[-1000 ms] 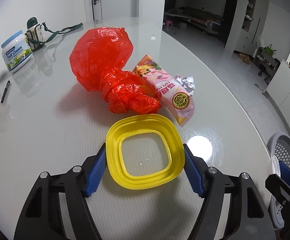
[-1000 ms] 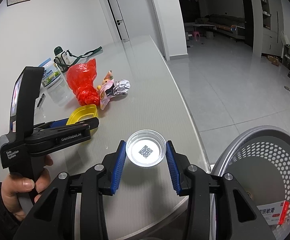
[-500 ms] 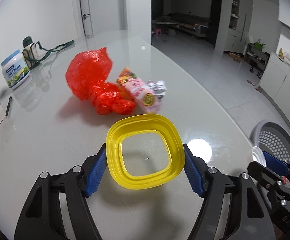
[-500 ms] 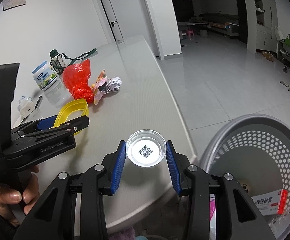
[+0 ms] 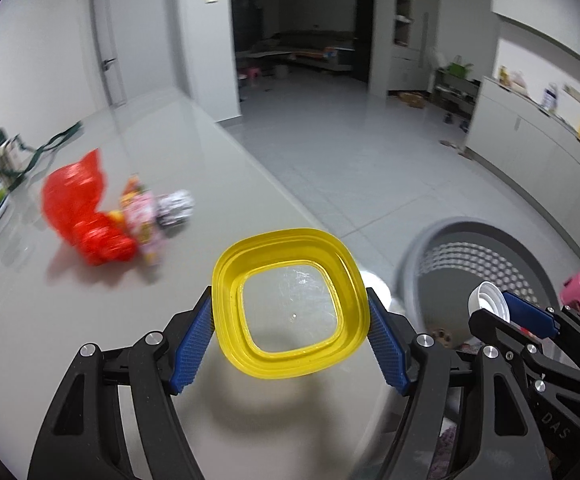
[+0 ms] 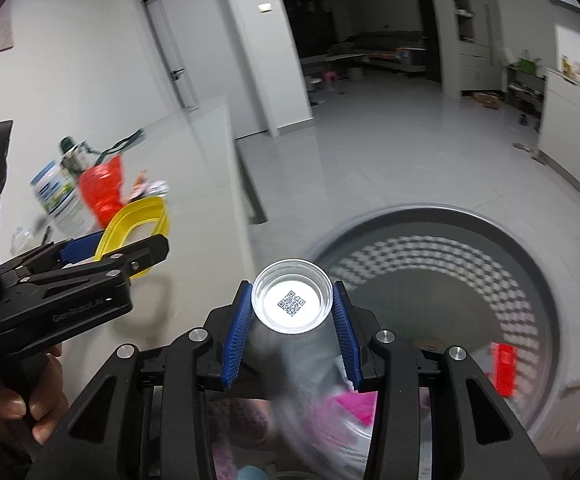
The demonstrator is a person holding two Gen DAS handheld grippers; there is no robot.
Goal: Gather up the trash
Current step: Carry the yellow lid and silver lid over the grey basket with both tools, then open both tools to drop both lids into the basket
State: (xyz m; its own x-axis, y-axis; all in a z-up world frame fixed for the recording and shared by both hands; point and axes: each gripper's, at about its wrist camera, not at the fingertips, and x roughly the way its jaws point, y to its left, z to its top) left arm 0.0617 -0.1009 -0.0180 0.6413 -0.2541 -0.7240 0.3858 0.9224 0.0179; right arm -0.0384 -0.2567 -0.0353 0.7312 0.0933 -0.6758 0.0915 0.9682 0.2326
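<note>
Left gripper point(image 5: 290, 334): jaws set wide, blue pads point(image 5: 192, 338) pressed on opposite sides of a yellow lid frame point(image 5: 290, 304), a rounded square ring with a clear centre. Held lifted above the table point(image 5: 90, 340), near its edge.

Right gripper point(image 6: 293, 312): jaws set narrow, clamped on a small clear round cap point(image 6: 292, 300) with a printed code square inside. Seen in the left wrist view at 3 o'clock, the cap shows as a white ridged disc point(image 5: 485, 298) over the basket mouth.

Waste basket point(image 6: 529, 240): grey, perforated wall, on the floor below the table edge; fills 3 to 5 o'clock of the right wrist view. Contents: a red and white carton point(image 6: 503, 368) at 4 o'clock; other items blurred, not identified.

Remaining trash on table, 9 to 10 o'clock of the left wrist view, well apart from both tools: red plastic bag point(image 5: 78, 210), pink snack wrapper point(image 5: 142, 216) beside it, crumpled foil point(image 5: 176, 208) touching the wrapper.

Not trash, by my reading: milk powder tub point(image 6: 56, 200), bottle with green strap point(image 6: 72, 156).

Risks:
- Yellow lid frame is at 9 o'clock of the basket, probably not yet over the opening; a release now would likely drop it on the table edge or floor.
- Cap is light and round; it could bounce off the rim if let go off-centre.
- Both tools converge on one opening, so a knock between them could dislodge either item.
</note>
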